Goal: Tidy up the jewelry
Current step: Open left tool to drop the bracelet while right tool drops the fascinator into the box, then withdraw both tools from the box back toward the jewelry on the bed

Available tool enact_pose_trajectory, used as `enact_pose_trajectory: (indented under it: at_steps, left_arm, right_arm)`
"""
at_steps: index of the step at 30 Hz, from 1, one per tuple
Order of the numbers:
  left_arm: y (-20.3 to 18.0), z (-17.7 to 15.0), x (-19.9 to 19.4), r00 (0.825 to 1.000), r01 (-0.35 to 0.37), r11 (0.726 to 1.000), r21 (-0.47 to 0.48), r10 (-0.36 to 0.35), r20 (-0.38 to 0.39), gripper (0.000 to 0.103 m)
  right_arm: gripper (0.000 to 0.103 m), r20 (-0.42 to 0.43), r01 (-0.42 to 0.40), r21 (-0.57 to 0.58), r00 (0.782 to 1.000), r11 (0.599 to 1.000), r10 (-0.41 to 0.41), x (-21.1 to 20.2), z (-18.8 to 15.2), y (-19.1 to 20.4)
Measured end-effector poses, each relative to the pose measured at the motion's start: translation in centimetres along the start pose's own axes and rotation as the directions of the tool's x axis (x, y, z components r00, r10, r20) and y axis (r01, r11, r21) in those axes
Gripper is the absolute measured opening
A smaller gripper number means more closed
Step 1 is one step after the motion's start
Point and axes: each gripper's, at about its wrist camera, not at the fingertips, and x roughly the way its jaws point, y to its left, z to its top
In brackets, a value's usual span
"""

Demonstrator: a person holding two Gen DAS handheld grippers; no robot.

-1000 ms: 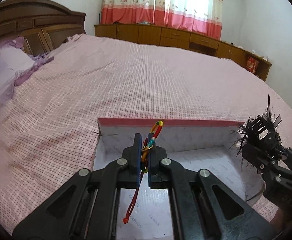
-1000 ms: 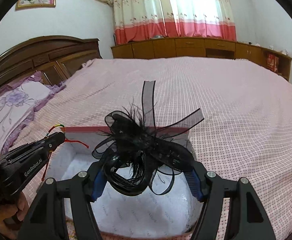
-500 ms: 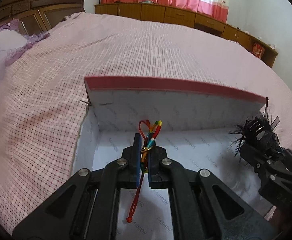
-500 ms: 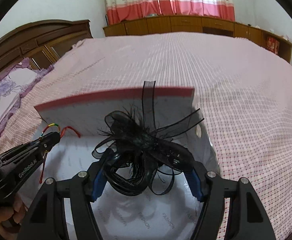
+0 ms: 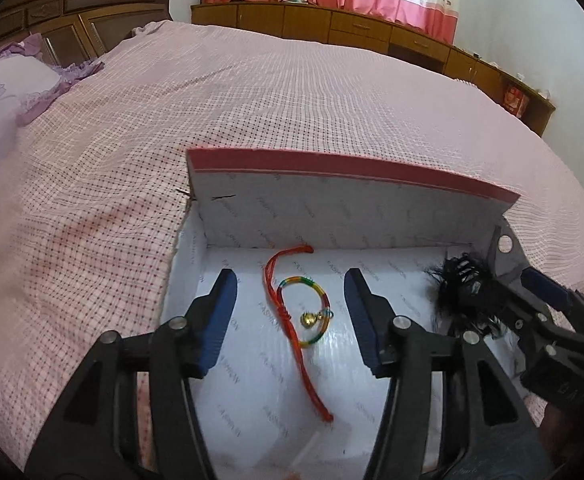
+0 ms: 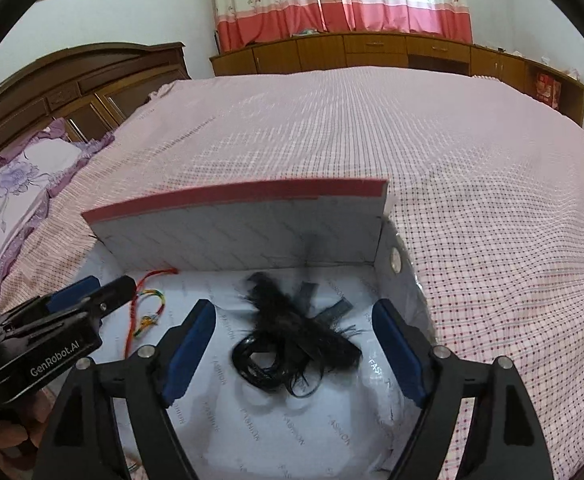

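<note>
Both pieces lie inside the box [image 5: 356,216]: bracelet [image 5: 300,312] under my spread left tool [image 5: 289,312], black hairpiece [image 6: 292,344] under my spread right tool [image 6: 294,344].

Soft window daylight, fisheye-warped edges

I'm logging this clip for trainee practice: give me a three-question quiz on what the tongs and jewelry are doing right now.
1. True or false: the left tongs grip the red cord bracelet.
2. Where does the black feather hairpiece lie?
A. on the bedspread
B. in the white box
C. in the right tongs
3. Fill in: both tongs are ____.

Key: 1 false; 2 B; 3 open.
</note>
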Motion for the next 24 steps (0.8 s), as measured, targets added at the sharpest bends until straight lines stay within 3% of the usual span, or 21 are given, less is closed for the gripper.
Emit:
enact_pose_trajectory:
  at_steps: [12,24]
  left_arm:
    - [0.8,-0.7,-5.6,0.997,0.026,1.000,0.003,-0.026,0.073,0.053]
    - [1.2,-2.8,-10.7,0.995,0.048,0.998,0.031,-0.051,0.087,0.054]
  right_arm:
    - [0.083,0.086,-0.036,0.006,0.996,0.999,0.035,-6.1,0.2,0.3]
    - [0.083,0.139,-0.084,0.005,0.987,0.996,0.083,-13.1,-2.1,0.7]
